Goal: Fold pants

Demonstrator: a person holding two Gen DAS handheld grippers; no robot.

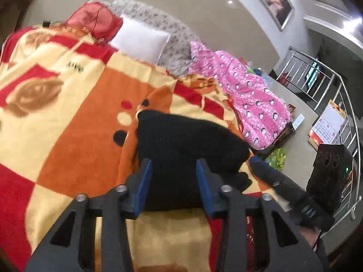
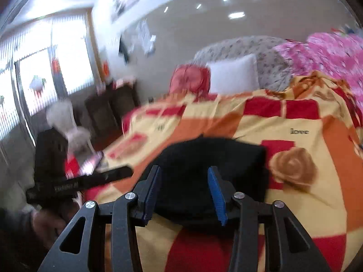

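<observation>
Black pants (image 1: 186, 136) lie folded into a compact bundle on a bed covered by a red, orange and yellow blanket (image 1: 79, 124). My left gripper (image 1: 174, 162) hovers over the bundle's near edge. Its blue pads (image 1: 145, 181) stand apart, with the black cloth showing in the gap and no pad pressing on it. The right gripper (image 1: 255, 159) comes in side-on just right of the bundle. In the right wrist view the pants (image 2: 204, 154) lie ahead of my right gripper (image 2: 184, 168), open above their near edge. The left gripper (image 2: 129, 170) points in from the left.
A white pillow (image 1: 140, 40), a red cushion (image 1: 95, 20) and a grey floral headboard (image 1: 158, 20) are at the bed's far end. A pink patterned quilt (image 1: 249, 95) is heaped along one side. A metal railing (image 1: 329, 86) and boxes stand beyond. Dark cabinets (image 2: 111, 108) stand by bright windows.
</observation>
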